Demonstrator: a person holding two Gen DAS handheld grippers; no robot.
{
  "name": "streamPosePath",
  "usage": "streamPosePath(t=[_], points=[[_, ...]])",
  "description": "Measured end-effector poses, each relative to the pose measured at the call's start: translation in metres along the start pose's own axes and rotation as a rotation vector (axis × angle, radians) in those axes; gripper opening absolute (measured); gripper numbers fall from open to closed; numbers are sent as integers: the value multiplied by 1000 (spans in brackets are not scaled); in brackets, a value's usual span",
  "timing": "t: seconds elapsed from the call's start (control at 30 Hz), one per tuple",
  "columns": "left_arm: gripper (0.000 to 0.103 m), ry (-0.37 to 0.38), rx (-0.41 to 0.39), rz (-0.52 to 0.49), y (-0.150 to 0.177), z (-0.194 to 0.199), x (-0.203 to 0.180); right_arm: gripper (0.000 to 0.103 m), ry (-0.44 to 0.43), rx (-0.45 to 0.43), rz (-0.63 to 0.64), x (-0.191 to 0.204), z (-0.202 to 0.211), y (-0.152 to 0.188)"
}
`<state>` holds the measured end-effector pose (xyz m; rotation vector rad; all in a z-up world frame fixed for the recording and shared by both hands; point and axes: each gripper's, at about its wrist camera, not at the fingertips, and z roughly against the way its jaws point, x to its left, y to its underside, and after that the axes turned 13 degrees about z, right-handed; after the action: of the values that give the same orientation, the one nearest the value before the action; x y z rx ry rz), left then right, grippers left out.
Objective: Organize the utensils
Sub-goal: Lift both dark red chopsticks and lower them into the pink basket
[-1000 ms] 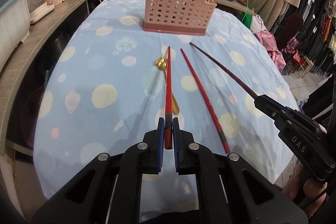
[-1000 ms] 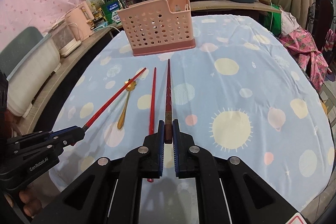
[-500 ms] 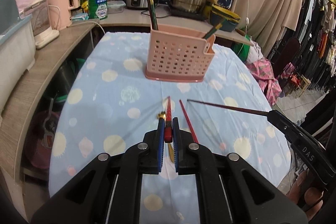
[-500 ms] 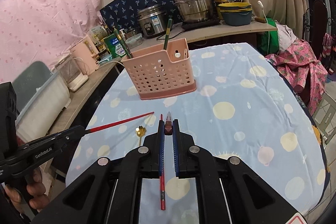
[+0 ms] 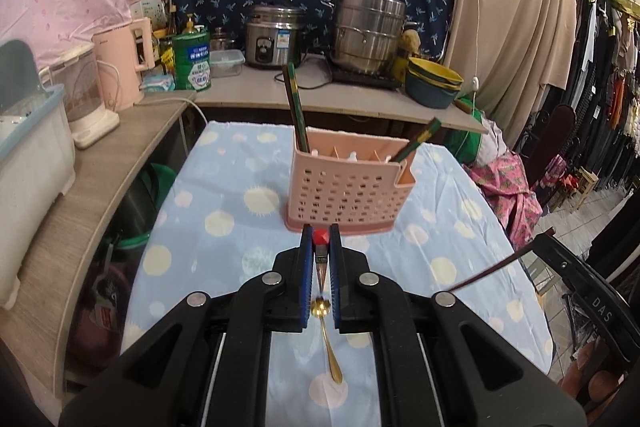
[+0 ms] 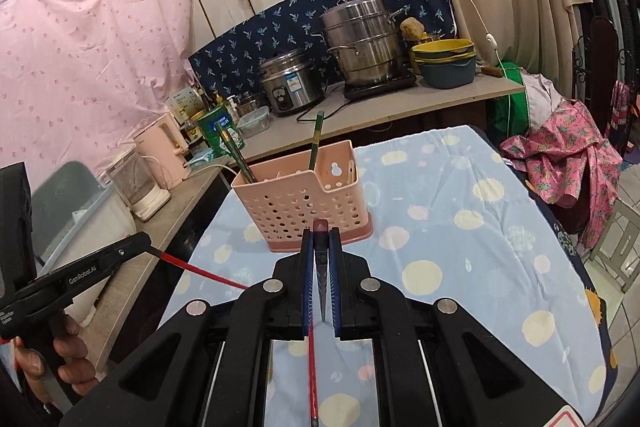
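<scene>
A pink perforated utensil holder (image 5: 346, 189) stands on the dotted blue tablecloth and shows in the right wrist view (image 6: 298, 201) too; two green chopsticks (image 5: 295, 111) stand in it. My left gripper (image 5: 320, 239) is shut on a red chopstick (image 5: 321, 237), raised and pointing down toward the table. My right gripper (image 6: 321, 233) is shut on a dark red chopstick (image 6: 321, 267), also raised. A gold spoon (image 5: 328, 339) lies on the cloth below the left gripper. Another red chopstick (image 6: 312, 379) lies on the cloth below the right gripper.
A counter behind the table holds a rice cooker (image 5: 269, 37), a steel steamer pot (image 5: 370, 31), stacked bowls (image 5: 434, 83), a green tin and a pink kettle (image 5: 122, 65). A white appliance and a bin sit on the left shelf. Clothes hang at right.
Both grippers have lifted their chopsticks off the cloth and tilted them up, so each now points downward. The holder looks nearer and more level in both views.
</scene>
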<state>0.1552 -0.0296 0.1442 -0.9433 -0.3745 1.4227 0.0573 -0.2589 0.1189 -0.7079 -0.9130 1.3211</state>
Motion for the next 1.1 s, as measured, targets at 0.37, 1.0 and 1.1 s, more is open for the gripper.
streamPosePath(t=[0.37,1.0,1.1], points=[[7,24,-103,-11,-48,6,-18,7,10,-114,-23,-12,3,-46],[7,99,-404,15,-158,26,-52,7,-24,-316,-53,-14,-34,-143],[7,89,-401,11,-165,10,-56,7,-27,-333,-60,-13,-46,-156]])
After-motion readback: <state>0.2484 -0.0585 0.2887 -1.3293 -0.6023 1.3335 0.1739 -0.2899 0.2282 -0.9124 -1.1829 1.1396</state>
